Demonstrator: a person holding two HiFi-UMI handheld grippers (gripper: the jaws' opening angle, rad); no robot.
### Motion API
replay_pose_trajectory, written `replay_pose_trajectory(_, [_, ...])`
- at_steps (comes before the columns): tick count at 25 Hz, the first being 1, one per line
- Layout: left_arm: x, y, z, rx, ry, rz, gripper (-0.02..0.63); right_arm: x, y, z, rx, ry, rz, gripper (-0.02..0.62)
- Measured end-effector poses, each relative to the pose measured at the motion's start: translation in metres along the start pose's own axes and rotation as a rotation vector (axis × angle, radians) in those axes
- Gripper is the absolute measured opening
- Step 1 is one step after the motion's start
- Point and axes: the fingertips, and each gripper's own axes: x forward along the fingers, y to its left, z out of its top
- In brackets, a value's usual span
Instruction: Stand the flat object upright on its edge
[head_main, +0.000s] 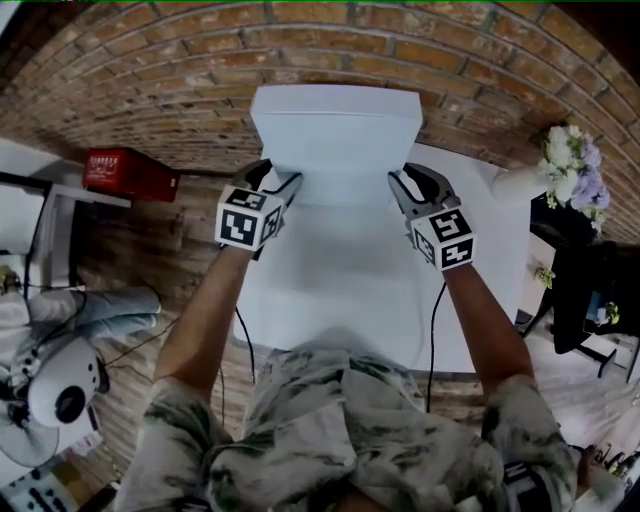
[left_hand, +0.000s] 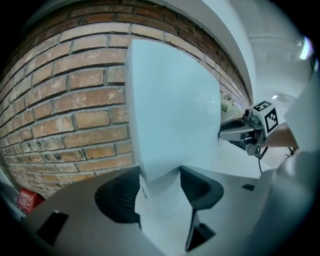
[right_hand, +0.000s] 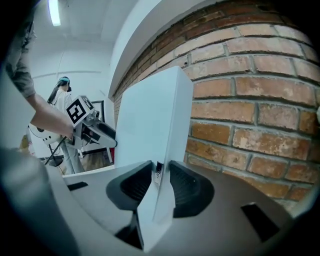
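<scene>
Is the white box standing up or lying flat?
Standing up. The white box rises tall before the brick wall, its side edges pinched by the left tongs and right tongs.

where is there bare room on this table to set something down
Bare: the near half of the white table, from the left gripper and right gripper to the person's body, and the strip right of the right gripper toward the flowers. Crowded: the far side, where both clamp the white box.
</scene>
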Motion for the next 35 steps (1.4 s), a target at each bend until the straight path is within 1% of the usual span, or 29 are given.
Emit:
replay_pose_trajectory(8, [0.035, 0.024, 0.026, 0.042, -0.019, 0.026, 0.267, 0.028, -0.029, 0.014, -0.039, -0.028, -0.037, 0.13])
replay_pose_trajectory(13, [0.059, 0.038, 0.038, 0.066, -0.025, 0.041, 0.267, 0.046, -0.044, 0.013, -0.043, -0.036, -0.055, 0.127])
replay_pose_trajectory(17, [0.077, 0.047, 0.043, 0.087, -0.007, 0.062, 0.267, 0.059, -0.056, 0.007, -0.04, -0.032, -0.069, 0.126])
replay_pose_trajectory(25, [0.1, 0.061, 0.056, 0.086, -0.024, 0.071, 0.267, 0.077, -0.075, 0.01, -0.025, -0.049, -0.093, 0.126])
replay_pose_trajectory(30, [0.108, 0.065, 0.063, 0.083, -0.039, 0.067, 0.267, 0.083, -0.08, 0.01, -0.019, -0.067, -0.102, 0.126])
replay_pose_trajectory(35, [0.112, 0.067, 0.062, 0.081, -0.038, 0.059, 0.268, 0.085, -0.082, 0.01, -0.013, -0.076, -0.102, 0.129])
